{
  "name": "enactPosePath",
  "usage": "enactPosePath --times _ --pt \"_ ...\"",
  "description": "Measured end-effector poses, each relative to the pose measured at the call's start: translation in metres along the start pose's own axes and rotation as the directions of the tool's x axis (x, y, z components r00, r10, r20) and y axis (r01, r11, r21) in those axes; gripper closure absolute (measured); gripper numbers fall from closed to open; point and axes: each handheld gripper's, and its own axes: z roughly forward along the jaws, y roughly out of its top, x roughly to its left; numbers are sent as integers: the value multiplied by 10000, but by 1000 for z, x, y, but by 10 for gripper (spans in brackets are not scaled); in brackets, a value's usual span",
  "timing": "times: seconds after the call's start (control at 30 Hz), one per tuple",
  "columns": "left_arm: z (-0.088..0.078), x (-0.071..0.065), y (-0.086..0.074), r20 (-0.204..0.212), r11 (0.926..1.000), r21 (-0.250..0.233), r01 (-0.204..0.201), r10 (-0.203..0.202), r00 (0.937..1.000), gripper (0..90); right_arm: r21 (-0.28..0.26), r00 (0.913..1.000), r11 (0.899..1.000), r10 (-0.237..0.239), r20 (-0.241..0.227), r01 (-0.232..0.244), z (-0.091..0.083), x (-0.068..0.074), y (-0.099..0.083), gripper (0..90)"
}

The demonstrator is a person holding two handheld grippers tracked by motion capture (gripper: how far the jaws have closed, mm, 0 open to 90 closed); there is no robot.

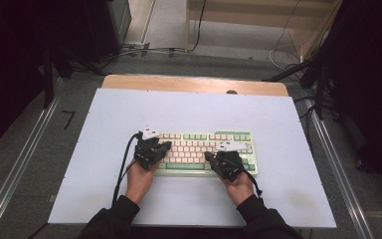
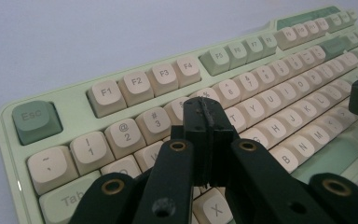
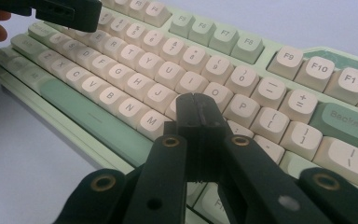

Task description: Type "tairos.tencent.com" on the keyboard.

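Work in hand: keys are being pressed on a keyboard (image 1: 206, 152) with two closed claws, as judged from the poses.
Keyboard place: it is laid flat on the white table (image 1: 189, 107), directly beneath both claws and stretching away ahead of them.
Long axis: the keyboard is laid crosswise to the person, so its rows run from the left claw (image 1: 165, 146) across to the right claw (image 1: 209, 157).
Left claw state: the jaws are pressed fully together and nothing is held between them; in the left gripper view the closed tip (image 2: 204, 116) is seen above the number row, near the 4 and 5 keys (image 2: 205, 95).
Right claw state: the jaws are likewise shut on nothing; in the right gripper view the tip (image 3: 196, 112) is set over the letter rows, just beside the K and L keys, with the M key (image 3: 151, 122) to its near left.
Contact: whether either tip is actually touching a keycap cannot be told.
Nearer hand: the left half of the board, from Esc (image 2: 32, 119) through the left letters, is nearer the left claw; the right half, towards Backspace (image 3: 349, 119), is nearer the right claw.
Deciding relation: the keys lie below and just ahead of each tip, so any next press is judged to call for a short shift along the rows and a small dip downward.
Risk: a neighbouring key could be struck together with the intended one, since the closed tip is about as broad as a keycap.
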Motion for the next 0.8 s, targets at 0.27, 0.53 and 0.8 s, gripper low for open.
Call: enactPosePath --times 0.27,0.53,0.8 --pt "-1 0 0 6 9999 -85 57 -57 10000 900 -24 10000 10000 -83 -50 83 2 2 1 873" --pt "-2 -1 0 6 9999 -167 36 -36 10000 900 36 9998 9999 -165 -141 165 6 7 3 873" --pt "-2 -1 0 17 9999 -167 15 -15 10000 900 55 9989 9993 -378 -290 380 13 15 7 873"
